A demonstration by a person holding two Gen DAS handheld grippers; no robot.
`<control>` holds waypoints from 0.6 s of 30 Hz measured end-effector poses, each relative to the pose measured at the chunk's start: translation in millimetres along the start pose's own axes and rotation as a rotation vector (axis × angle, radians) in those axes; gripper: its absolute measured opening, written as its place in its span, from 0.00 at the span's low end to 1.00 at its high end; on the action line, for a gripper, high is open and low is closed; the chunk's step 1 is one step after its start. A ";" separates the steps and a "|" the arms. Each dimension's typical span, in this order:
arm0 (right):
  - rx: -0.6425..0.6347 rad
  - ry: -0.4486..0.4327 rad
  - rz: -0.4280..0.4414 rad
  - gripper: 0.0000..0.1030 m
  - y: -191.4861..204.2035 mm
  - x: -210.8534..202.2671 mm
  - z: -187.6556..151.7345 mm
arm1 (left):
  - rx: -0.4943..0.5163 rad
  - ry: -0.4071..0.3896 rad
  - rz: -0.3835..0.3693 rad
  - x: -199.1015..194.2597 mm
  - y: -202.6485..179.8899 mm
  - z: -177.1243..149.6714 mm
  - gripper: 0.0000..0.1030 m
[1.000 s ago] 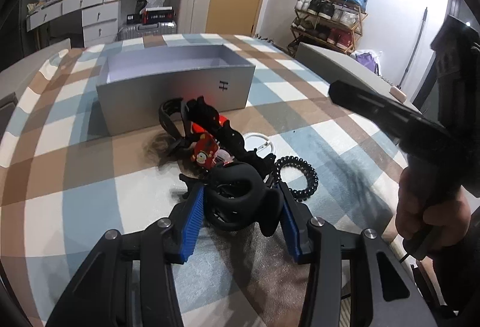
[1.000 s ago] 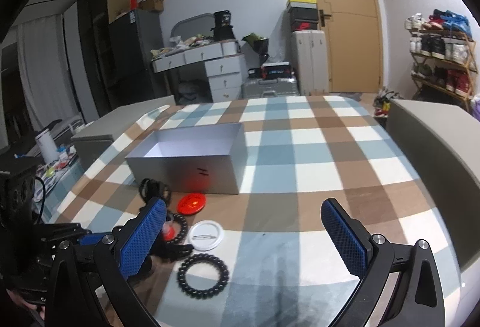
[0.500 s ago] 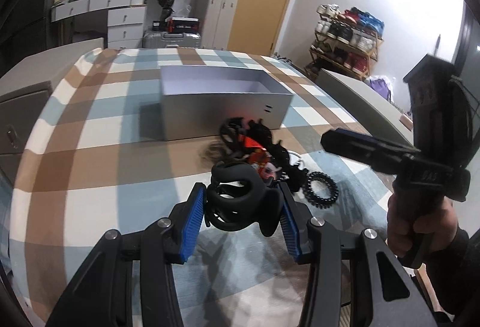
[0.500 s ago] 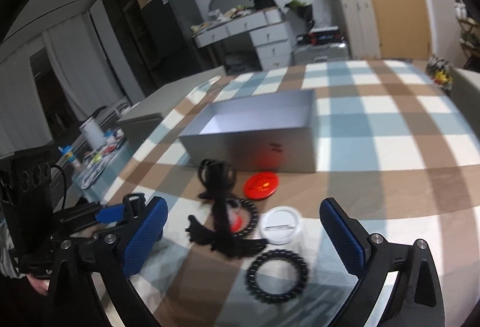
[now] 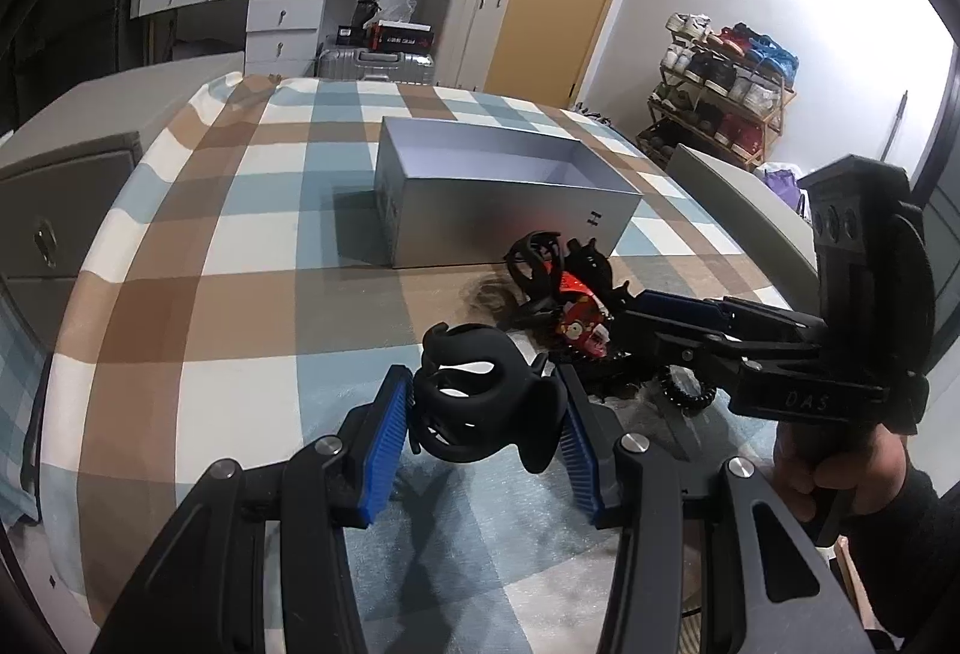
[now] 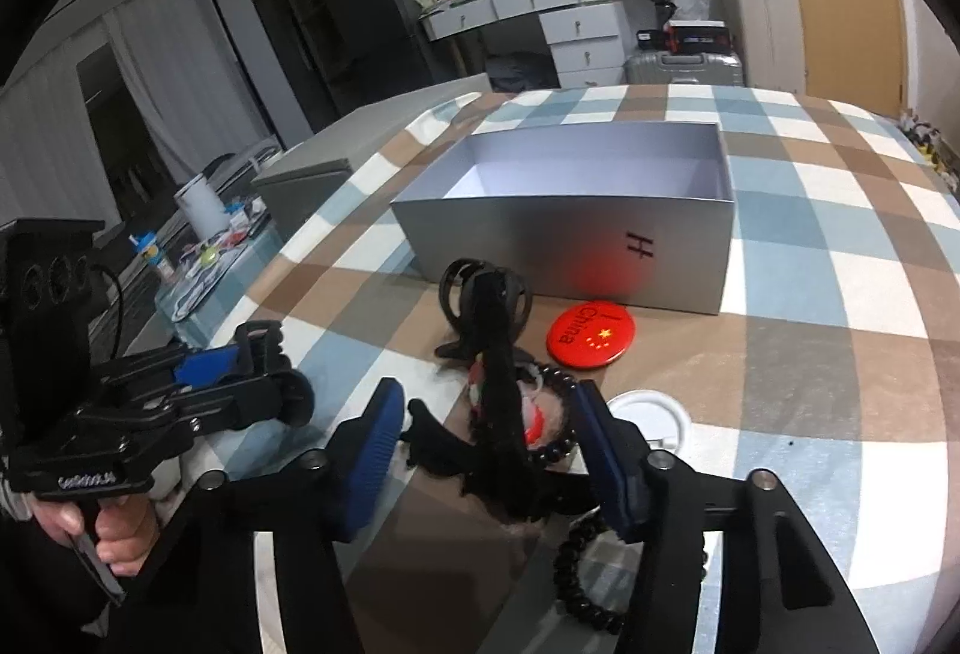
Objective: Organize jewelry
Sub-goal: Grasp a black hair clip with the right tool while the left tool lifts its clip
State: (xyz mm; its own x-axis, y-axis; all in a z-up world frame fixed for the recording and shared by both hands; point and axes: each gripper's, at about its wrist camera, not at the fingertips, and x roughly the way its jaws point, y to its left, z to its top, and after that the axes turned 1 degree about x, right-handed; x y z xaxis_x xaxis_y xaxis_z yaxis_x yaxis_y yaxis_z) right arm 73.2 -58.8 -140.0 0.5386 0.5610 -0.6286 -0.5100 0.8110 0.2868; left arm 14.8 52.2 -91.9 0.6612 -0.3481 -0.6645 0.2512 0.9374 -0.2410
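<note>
My left gripper (image 5: 483,450) is shut on a black hair claw clip (image 5: 480,408) and holds it above the checked cloth, short of the open silver box (image 5: 498,198). It also shows in the right wrist view (image 6: 252,384). My right gripper (image 6: 489,459) is lowered over the pile of accessories, its blue pads on either side of a long black hair clip (image 6: 498,402) and a black bead bracelet (image 6: 558,444); I cannot tell whether they touch it. It also shows in the left wrist view (image 5: 678,318). The box (image 6: 576,228) looks empty.
A red China badge (image 6: 591,333) and a white round lid (image 6: 651,417) lie in front of the box. Another black claw clip (image 6: 480,294) and a black coil hair tie (image 5: 687,390) lie in the pile. Grey seats flank the table.
My left gripper has lifted the black claw clip off the pile and drawn back. My right gripper has come down over the pile and its jaws have narrowed around the long black clip.
</note>
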 end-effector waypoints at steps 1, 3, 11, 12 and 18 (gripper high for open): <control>-0.005 0.002 0.001 0.54 0.3 0.2 0.2 | -0.005 0.003 -0.004 0.4 1.6 -0.1 0.40; -0.015 0.001 0.000 0.52 1.8 -1.3 -0.3 | -0.008 0.004 -0.005 -0.7 2.8 -0.2 0.40; 0.017 0.043 -0.006 0.12 -6.5 6.0 -0.3 | -0.022 -0.007 0.006 -7.6 5.4 0.9 0.40; 0.029 0.038 -0.002 0.12 -8.4 4.4 -0.4 | -0.023 -0.008 0.008 -8.3 5.8 1.3 0.40; 0.036 -0.027 0.019 0.12 -6.6 -12.9 0.5 | -0.030 -0.011 0.021 -11.0 5.4 4.1 0.40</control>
State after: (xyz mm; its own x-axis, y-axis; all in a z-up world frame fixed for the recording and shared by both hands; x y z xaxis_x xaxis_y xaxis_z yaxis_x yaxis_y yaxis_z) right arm 70.0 -71.3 -133.5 0.5476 0.5800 -0.6032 -0.4960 0.8055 0.3242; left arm 11.8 61.1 -83.0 0.6741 -0.3279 -0.6619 0.2156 0.9444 -0.2483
